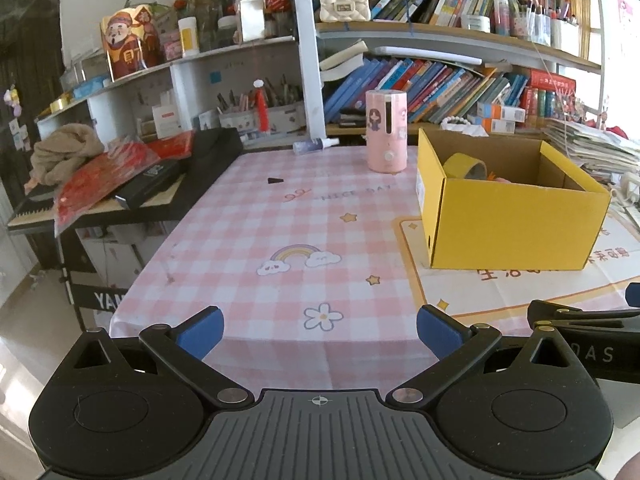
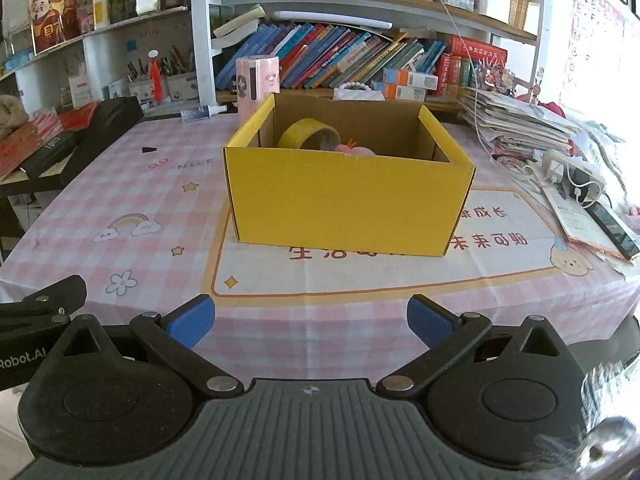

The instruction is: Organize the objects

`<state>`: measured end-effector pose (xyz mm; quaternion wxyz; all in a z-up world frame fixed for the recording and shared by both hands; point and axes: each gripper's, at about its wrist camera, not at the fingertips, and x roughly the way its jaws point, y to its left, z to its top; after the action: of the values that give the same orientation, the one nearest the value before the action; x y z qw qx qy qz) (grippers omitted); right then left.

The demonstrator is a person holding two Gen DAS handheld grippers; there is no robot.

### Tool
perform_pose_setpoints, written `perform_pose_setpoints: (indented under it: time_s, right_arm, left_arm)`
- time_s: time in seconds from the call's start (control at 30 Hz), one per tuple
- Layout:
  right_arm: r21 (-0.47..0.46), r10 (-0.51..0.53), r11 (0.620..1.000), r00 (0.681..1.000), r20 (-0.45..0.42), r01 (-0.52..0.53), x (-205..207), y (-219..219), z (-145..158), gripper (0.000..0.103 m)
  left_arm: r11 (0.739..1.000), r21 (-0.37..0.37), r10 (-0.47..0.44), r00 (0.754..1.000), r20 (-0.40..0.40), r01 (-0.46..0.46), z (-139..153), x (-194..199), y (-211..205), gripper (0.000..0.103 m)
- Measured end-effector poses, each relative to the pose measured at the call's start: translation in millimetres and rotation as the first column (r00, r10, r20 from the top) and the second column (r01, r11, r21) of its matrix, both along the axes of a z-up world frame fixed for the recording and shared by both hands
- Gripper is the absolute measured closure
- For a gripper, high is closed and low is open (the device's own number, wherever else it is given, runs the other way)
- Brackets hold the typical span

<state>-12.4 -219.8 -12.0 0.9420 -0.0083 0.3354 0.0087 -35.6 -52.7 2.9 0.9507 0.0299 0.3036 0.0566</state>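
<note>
A yellow box (image 2: 348,196) stands open-topped on the pink checked cloth (image 1: 248,224), on a white mat (image 2: 384,272) with an orange border. Inside the box lies a yellow tape roll (image 2: 308,133) by the back left corner, and beside it a pink thing (image 2: 354,149) only partly seen over the front wall.

The left gripper (image 1: 320,332) is over the near edge of the table, its blue pads spread wide with nothing between them. The right gripper (image 2: 310,320) is likewise wide apart and empty, facing the box's front wall, well short of it.

Writing: the cloth reads "NICE DAY" (image 1: 356,194) in faint letters next to a red scribble. The mat carries large orange Chinese characters (image 2: 492,242), seen upside down and partly hidden by the box. In the right view the neighbouring tool's body reads "Robot.AI" (image 2: 20,360); in the left view the other tool shows "DAS" (image 1: 596,354). The dark stand at the left bears "YAM" (image 1: 105,302), cut off by the cloth.

Behind the box stands a pink cylinder (image 1: 387,131) with a cartoon girl on it. A small spray bottle (image 1: 314,145) lies at the table's far edge, and a little black piece (image 1: 275,180) sits alone on the cloth. A wall chart (image 2: 592,36) at the right shows alphabet letters.
</note>
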Motion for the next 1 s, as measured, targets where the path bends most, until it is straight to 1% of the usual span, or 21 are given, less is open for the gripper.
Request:
perform_pose_setpoints:
  time_s: [0.13,0.63,1.0]
  right_arm:
    - [-0.001,0.0,1.0,1.0,0.0,0.0,0.0,0.5,0.0,0.0]
    - [-0.02,-0.011,1.0,1.0,0.008,0.011,2.1,8.4,3.2,0.0]
    - [-0.035,-0.021,0.999,1.0,0.003,0.021,4.7,12.1,0.7,0.0]
  left_arm:
    - [1.0,0.002,0.004,1.0,-0.002,-0.004,0.1,0.7,0.9,0.0]
    - [1.0,-0.025,0.017,1.0,-0.023,-0.017,-0.7,5.3,7.7,0.0]
    - [1.0,-0.018,0.011,1.0,-0.027,-0.011,-1.0,6.7,6.8,0.0]
